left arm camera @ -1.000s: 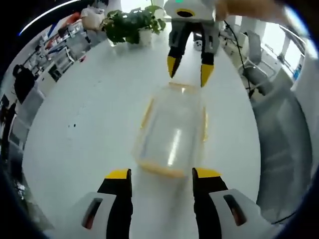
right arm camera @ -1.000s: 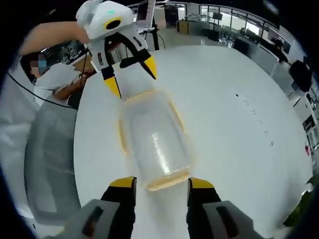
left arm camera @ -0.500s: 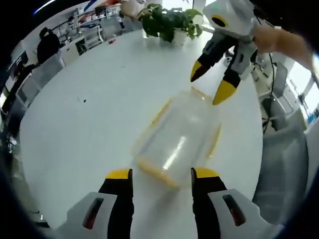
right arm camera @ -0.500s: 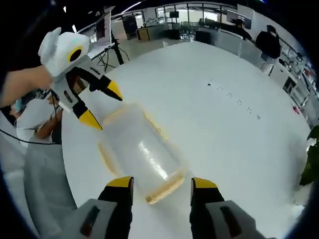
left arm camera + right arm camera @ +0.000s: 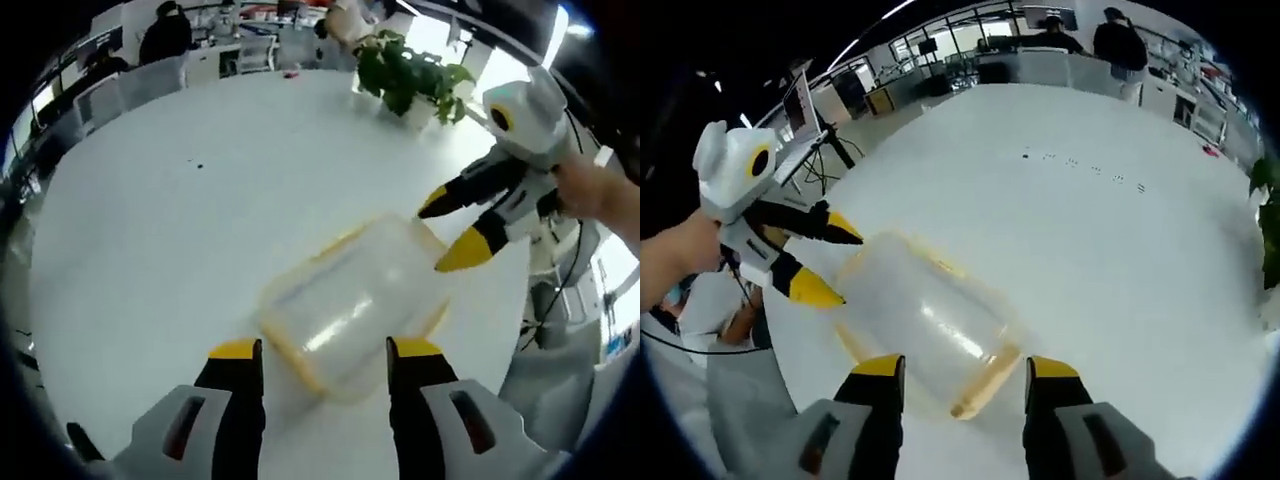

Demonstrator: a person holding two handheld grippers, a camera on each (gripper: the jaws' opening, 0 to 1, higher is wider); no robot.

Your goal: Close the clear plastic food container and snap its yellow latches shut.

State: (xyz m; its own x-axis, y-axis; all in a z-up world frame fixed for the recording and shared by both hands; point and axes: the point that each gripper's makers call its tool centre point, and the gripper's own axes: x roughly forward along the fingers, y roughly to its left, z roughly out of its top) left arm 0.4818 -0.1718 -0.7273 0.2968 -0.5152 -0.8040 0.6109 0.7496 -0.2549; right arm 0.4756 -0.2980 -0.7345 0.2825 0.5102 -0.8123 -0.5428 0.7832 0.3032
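The left gripper [image 5: 315,352] stands with its jaws apart and grips nothing; its tips lie at the two sides of the near short end of the clear plastic container [image 5: 350,305]. The container lies on the white table [image 5: 170,200], lid on, with a yellow latch [image 5: 300,368] along that end. At the far end the right gripper [image 5: 452,232] is also spread wide and empty, its tips just beside the rim. In the right gripper view the same container [image 5: 925,325] lies between that view's own tips. I judge the latching is still to come: each gripper should press one end latch flat against the wall, both together, so that the light box does not slide.
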